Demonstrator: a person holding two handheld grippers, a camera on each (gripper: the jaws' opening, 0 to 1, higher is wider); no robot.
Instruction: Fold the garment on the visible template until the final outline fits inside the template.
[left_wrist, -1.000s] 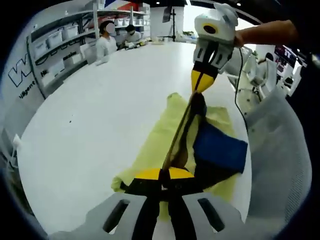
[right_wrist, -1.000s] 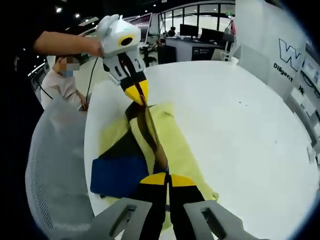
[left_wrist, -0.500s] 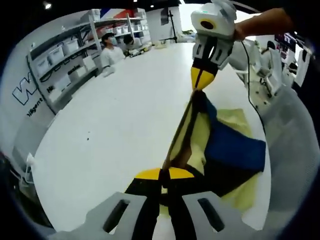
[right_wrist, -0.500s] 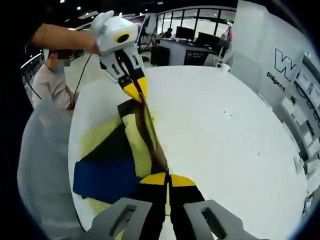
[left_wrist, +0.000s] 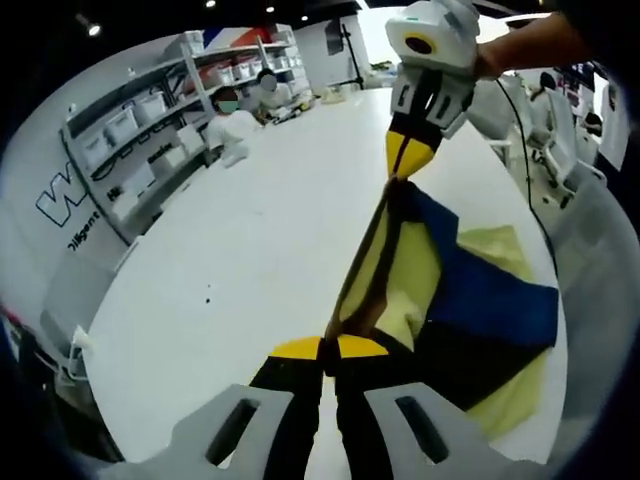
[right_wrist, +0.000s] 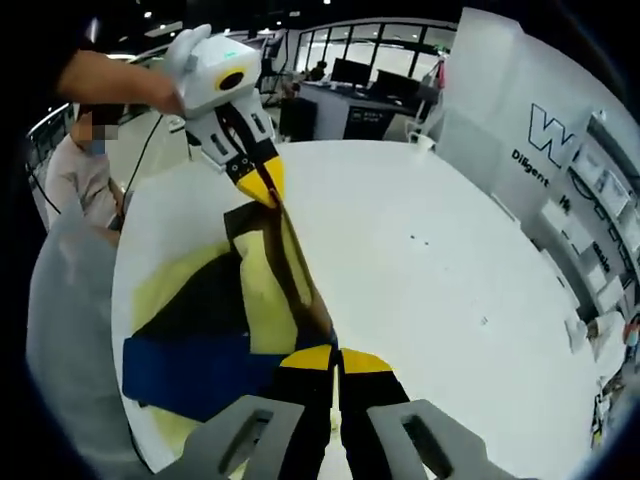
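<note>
Left gripper (left_wrist: 324, 346): at 6 o'clock in the left gripper view, its yellow-tipped fingers are pressed together on the near end of the garment's edge.
Right gripper (right_wrist: 334, 351): at 6 o'clock in the right gripper view, its fingers are also closed tight on the other end of the same edge.
Garment (left_wrist: 470, 300): it is stretched as a taut dark line between the two grippers and lifted above the counter. The rest, in blue, black and pale yellow, hangs down toward 4 o'clock in the left gripper view and toward 8 o'clock (right_wrist: 200, 355) in the right gripper view.
Template (left_wrist: 495, 245): a yellow sheet lies flat on the counter under the garment, near the counter's edge.
Counter (left_wrist: 250, 250): white and wide, it extends toward 11 o'clock.
Far background: shelves (left_wrist: 140, 130) with white boxes stand at 10 o'clock, with seated people (left_wrist: 232, 105) beside them. In the right gripper view, a person (right_wrist: 75, 165) sits at 9 o'clock.
</note>
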